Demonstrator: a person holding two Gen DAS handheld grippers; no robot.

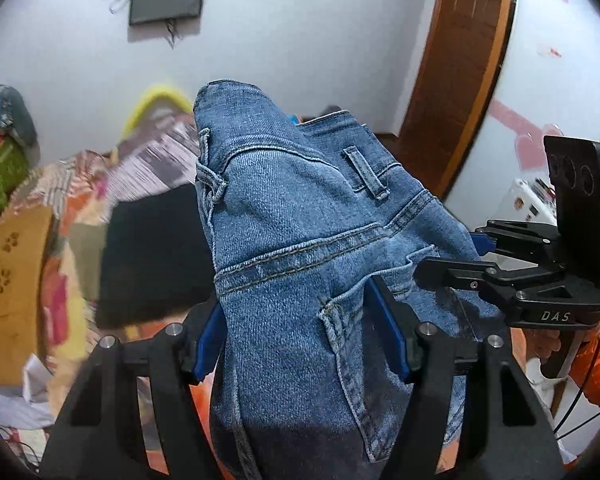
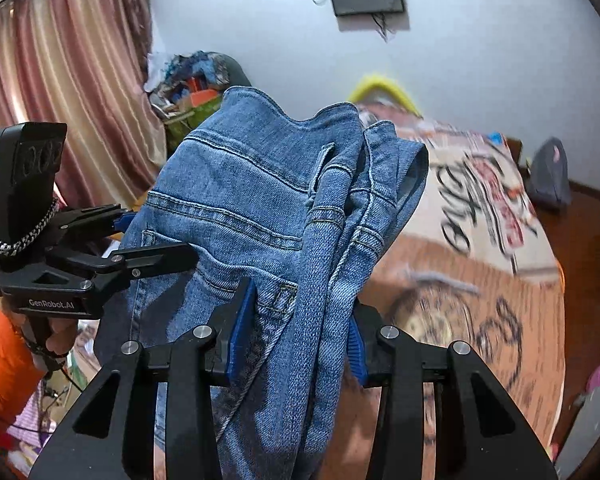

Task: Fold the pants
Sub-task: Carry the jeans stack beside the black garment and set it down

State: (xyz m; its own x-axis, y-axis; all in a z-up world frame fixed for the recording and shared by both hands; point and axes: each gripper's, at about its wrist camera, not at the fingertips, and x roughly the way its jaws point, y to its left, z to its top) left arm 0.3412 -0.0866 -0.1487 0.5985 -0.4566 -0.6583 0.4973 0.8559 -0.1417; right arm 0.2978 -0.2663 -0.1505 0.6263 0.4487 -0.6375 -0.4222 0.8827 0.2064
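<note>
- A pair of blue denim pants [image 1: 300, 240] is held up in the air between two handheld grippers, waistband end uppermost, with the rest of the cloth dropping below both cameras and out of sight.
- The denim looks thick and fairly heavy; it would likely sag and swing under its own weight, yet its rough weave should resist slipping. It is soft and not fragile.
- The left gripper [image 1: 300, 332] has its two blue-padded fingers closed on a bunched thickness of denim beside a back pocket; cloth fills the whole gap between the pads.
- The right gripper [image 2: 296, 332] is likewise clamped on a gathered fold, with a pocket corner just left of its fingers and stacked waistband layers rising above them.
- Each gripper shows in the other's view, close alongside and touching the same garment.
- The stitched seams and waistband are the stiffest parts, and probably the surest places to grip for a neat fold.
- A belt loop [image 1: 366, 174] sits above the left fingers.
</note>
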